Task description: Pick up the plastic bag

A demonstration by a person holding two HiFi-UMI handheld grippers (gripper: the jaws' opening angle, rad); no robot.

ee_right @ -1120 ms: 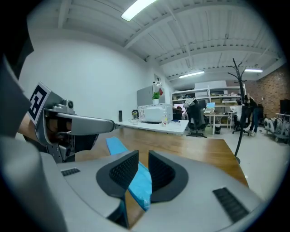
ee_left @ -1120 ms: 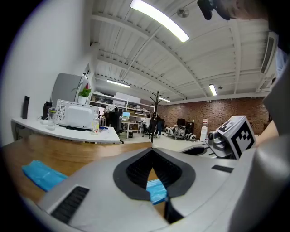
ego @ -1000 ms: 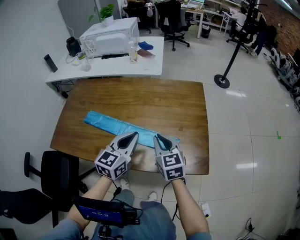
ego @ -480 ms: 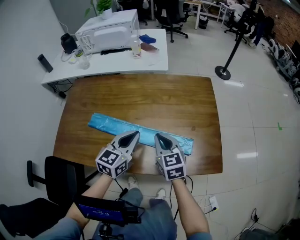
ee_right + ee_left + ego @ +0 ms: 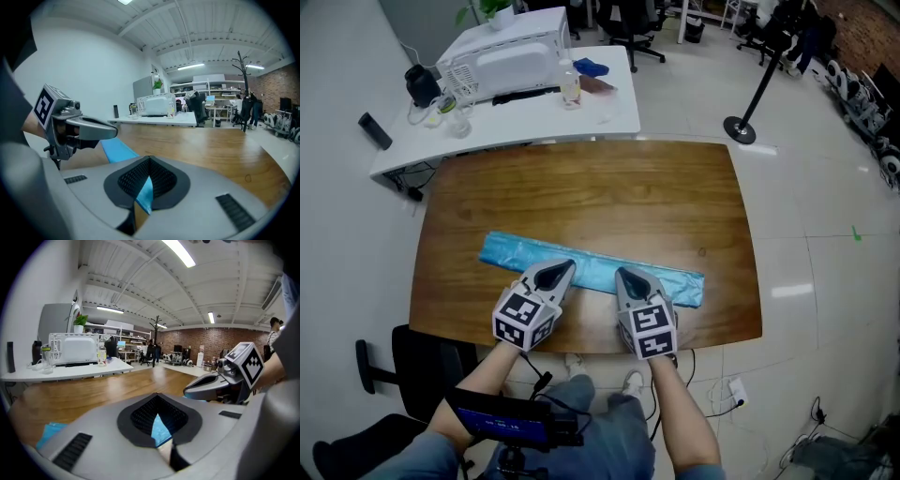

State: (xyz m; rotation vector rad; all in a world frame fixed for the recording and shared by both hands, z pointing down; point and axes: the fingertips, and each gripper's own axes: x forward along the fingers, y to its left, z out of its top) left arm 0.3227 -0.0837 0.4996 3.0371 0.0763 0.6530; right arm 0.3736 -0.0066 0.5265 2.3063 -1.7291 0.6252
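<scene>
Seen from above, a person's forearms reach forward over the near edge of a brown wooden table [image 5: 581,192], each hand holding a grey gripper topped with a marker cube. The left gripper [image 5: 554,274] and the right gripper [image 5: 629,278] sit side by side, both with jaws drawn together, tips resting at the near long edge of the plastic bag [image 5: 516,251]. The bag is light blue, long and flat, lying slantwise across the near half of the table, its right end near the table's right edge. Blue film shows through the gap behind each pair of tips, but whether any film is actually pinched cannot be told. The likely risk is that the thin, slick plastic slips free or only a top layer is caught, so a lift comes up empty or the bag slides off the near edge. Beyond stands a white table [image 5: 609,117] carrying a microwave [image 5: 506,58] and a bottle [image 5: 570,89], then pale floor tiles, office chairs and a black stand [image 5: 739,127].
</scene>
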